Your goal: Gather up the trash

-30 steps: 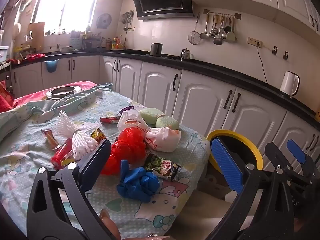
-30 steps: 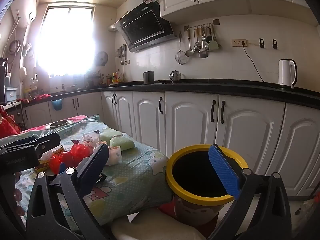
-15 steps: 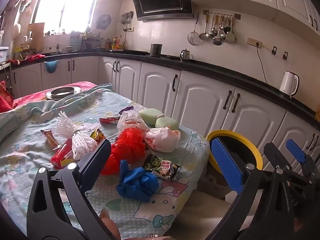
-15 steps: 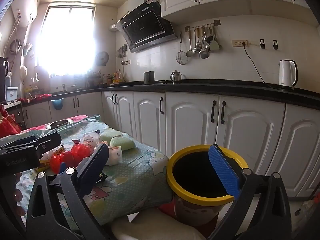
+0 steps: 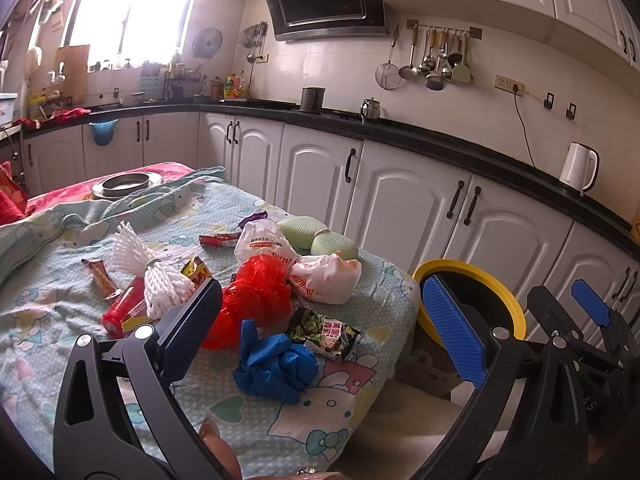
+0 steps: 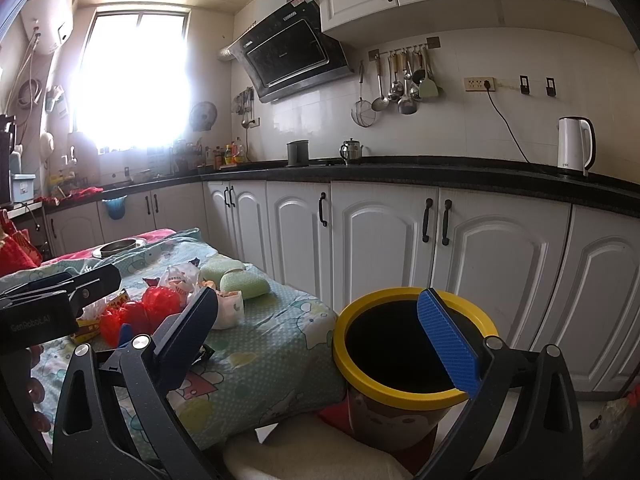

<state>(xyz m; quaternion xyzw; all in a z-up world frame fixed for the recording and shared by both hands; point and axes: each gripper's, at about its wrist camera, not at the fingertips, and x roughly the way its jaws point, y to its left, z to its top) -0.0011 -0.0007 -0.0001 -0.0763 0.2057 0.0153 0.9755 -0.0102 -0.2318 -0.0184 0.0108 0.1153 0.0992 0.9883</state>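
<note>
Trash lies on a table with a patterned cloth (image 5: 60, 300): a crumpled blue glove (image 5: 274, 364), a green snack wrapper (image 5: 326, 332), a red plastic bag (image 5: 252, 300), a white plastic bag (image 5: 326, 276), white foam nets (image 5: 164, 284) and small wrappers. A yellow-rimmed bin (image 6: 412, 360) stands right of the table; it also shows in the left wrist view (image 5: 480, 280). My left gripper (image 5: 320, 328) is open and empty above the glove and wrapper. My right gripper (image 6: 320, 336) is open and empty beside the bin.
Two green sponges (image 5: 320, 236) lie at the table's far edge and a metal dish (image 5: 128, 184) at its far end. White cabinets (image 6: 380, 236) under a black counter run behind. A white kettle (image 6: 576, 144) stands on the counter. A cream seat (image 6: 304, 452) is below.
</note>
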